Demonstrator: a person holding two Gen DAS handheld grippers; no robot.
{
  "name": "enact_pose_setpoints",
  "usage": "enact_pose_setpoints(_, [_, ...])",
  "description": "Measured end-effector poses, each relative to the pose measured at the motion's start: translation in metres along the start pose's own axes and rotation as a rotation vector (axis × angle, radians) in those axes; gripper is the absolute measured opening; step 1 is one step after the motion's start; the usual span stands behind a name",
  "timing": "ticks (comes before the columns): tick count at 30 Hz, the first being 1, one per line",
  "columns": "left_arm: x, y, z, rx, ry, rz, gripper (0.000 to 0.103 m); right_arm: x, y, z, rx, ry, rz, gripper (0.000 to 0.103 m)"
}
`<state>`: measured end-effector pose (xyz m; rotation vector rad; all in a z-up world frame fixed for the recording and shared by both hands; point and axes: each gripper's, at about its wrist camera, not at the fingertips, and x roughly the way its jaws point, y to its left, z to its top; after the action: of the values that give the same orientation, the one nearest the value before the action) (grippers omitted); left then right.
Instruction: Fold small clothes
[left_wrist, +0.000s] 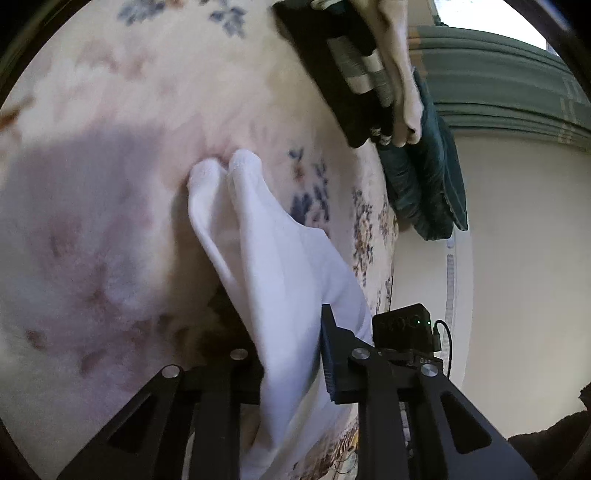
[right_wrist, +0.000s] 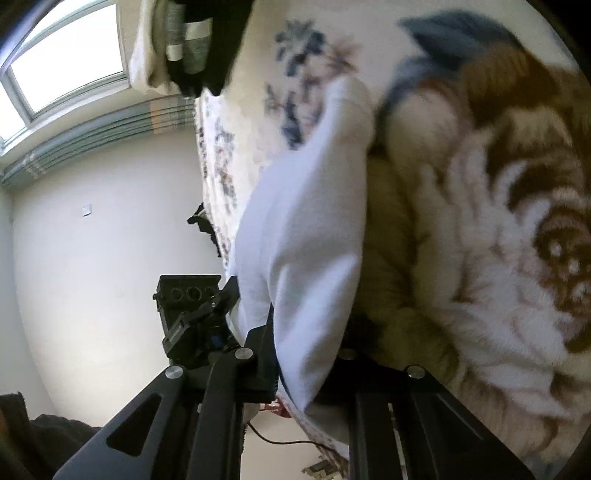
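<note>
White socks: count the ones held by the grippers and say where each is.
2. Both white socks lie side by side, toes on the floral blanket, pinched by the left gripper and right gripper. More could be hidden underneath.

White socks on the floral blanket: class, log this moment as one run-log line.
left hand-held gripper: shut on white socks | right hand-held gripper: shut on white socks | toes: on floral blanket | stack: behind
</note>
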<state>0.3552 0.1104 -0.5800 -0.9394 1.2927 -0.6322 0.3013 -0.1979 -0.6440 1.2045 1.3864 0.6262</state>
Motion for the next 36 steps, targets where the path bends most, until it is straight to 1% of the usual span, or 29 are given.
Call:
enact_pose_setpoints(3, [-0.010,-0.018,0.010,0.016,-0.011,-0.006,0.017,-0.010,0.020,0.003,-0.019,-0.009,0.008,0.013])
enact_pose_setpoints(6, [-0.019,-0.050,0.030,0.049,-0.028,-0.006,0.017,-0.021,0.051,0.015,-0.045,-0.028,0.021,0.013])
enact_pose_setpoints(9, [-0.026,-0.088,0.058,0.095,-0.051,-0.003,0.017,-0.037,0.090,0.033,-0.072,-0.061,0.037,0.013])
enact_pose_setpoints(11, [-0.029,-0.117,0.087,0.120,-0.077,-0.006,0.017,-0.047,0.117,0.050,-0.096,-0.086,0.042,0.013])
enact_pose_setpoints(13, [-0.031,-0.142,0.117,0.149,-0.104,-0.012,0.018,-0.058,0.146,0.073,-0.127,-0.107,0.046,0.013])
enact_pose_setpoints(15, [-0.029,-0.165,0.148,0.171,-0.131,-0.020,0.018,-0.069,0.182,0.106,-0.165,-0.135,0.039,0.013])
enact_pose_setpoints(16, [-0.027,-0.179,0.170,0.189,-0.149,-0.023,0.018,-0.072,0.196,0.122,-0.183,-0.148,0.033,0.013])
enact_pose_setpoints(19, [-0.016,-0.206,0.227,0.223,-0.175,-0.024,0.018,-0.078,0.244,0.187,-0.241,-0.186,0.009,0.013])
enact_pose_setpoints(21, [-0.003,-0.219,0.266,0.247,-0.184,-0.014,0.018,-0.076,0.267,0.232,-0.269,-0.203,-0.013,0.013])
enact_pose_setpoints(23, [0.015,-0.227,0.306,0.271,-0.188,0.015,0.018,-0.071,0.282,0.271,-0.290,-0.215,-0.034,0.013])
enact_pose_setpoints(24, [0.021,-0.225,0.318,0.279,-0.186,0.022,0.018,-0.069,0.287,0.294,-0.297,-0.218,-0.051,0.013])
enact_pose_setpoints(26, [0.042,-0.220,0.349,0.287,-0.165,0.061,0.018,-0.065,0.289,0.329,-0.299,-0.222,-0.079,0.013])
enact_pose_setpoints(27, [0.051,-0.216,0.357,0.288,-0.155,0.079,0.019,-0.062,0.288,0.344,-0.295,-0.221,-0.095,0.013])
enact_pose_setpoints(28, [0.061,-0.210,0.367,0.288,-0.136,0.112,0.019,-0.061,0.286,0.354,-0.290,-0.219,-0.108,0.013])
enact_pose_setpoints(31, [0.079,-0.201,0.381,0.284,-0.093,0.207,0.022,-0.054,0.275,0.382,-0.273,-0.203,-0.177,0.013])
enact_pose_setpoints(33, [0.081,-0.204,0.379,0.294,-0.091,0.239,0.023,-0.047,0.272,0.392,-0.285,-0.181,-0.230,0.013])
enact_pose_setpoints(35, [0.077,-0.210,0.373,0.308,-0.113,0.313,0.032,-0.044,0.275,0.396,-0.296,-0.157,-0.269,0.014])
enact_pose_setpoints(36, [0.074,-0.214,0.370,0.322,-0.131,0.362,0.044,-0.048,0.275,0.392,-0.307,-0.152,-0.290,0.018])
